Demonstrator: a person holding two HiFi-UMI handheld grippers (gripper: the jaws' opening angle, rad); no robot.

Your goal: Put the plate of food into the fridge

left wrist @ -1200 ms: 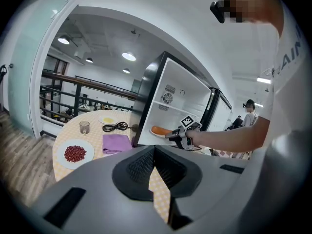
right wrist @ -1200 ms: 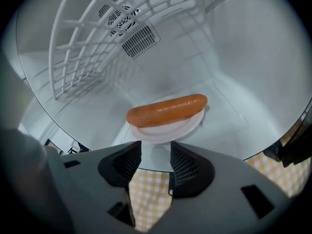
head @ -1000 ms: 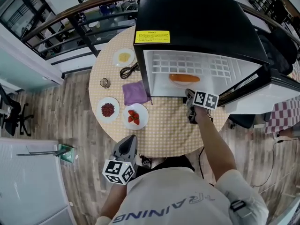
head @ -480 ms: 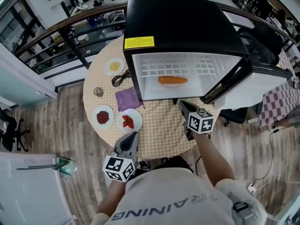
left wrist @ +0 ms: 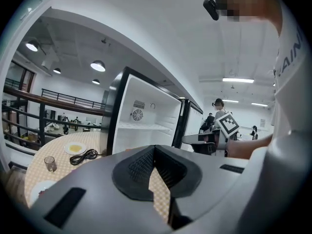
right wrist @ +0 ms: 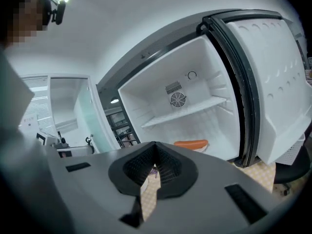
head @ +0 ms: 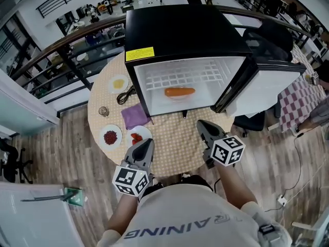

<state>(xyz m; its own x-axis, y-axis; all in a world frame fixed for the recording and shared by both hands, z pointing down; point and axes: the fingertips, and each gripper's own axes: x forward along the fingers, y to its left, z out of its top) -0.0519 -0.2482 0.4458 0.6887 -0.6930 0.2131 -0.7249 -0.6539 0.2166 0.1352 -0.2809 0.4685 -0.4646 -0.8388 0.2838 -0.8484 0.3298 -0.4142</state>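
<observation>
Both closed, empty: left gripper [head: 146, 143], right gripper [head: 202, 124] low in frame, probably clearing door [head: 270, 89]; plate of food [head: 179, 93] inside fridge [head: 180, 30].

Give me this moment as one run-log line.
plate of food: inside fridge | door: open | left gripper: shut, empty | right gripper: shut, empty | next: likely close door

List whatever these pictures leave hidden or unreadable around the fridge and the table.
- Head view: the plate of red pieces has its near edge covered by the left hand-held gripper.
- Right gripper view: the plate under the orange food is mostly hidden behind the right hand-held gripper.
- Head view: the print on the yellow label on the fridge is too small to read.
- Head view: the glass is too small to show any contents.
</observation>
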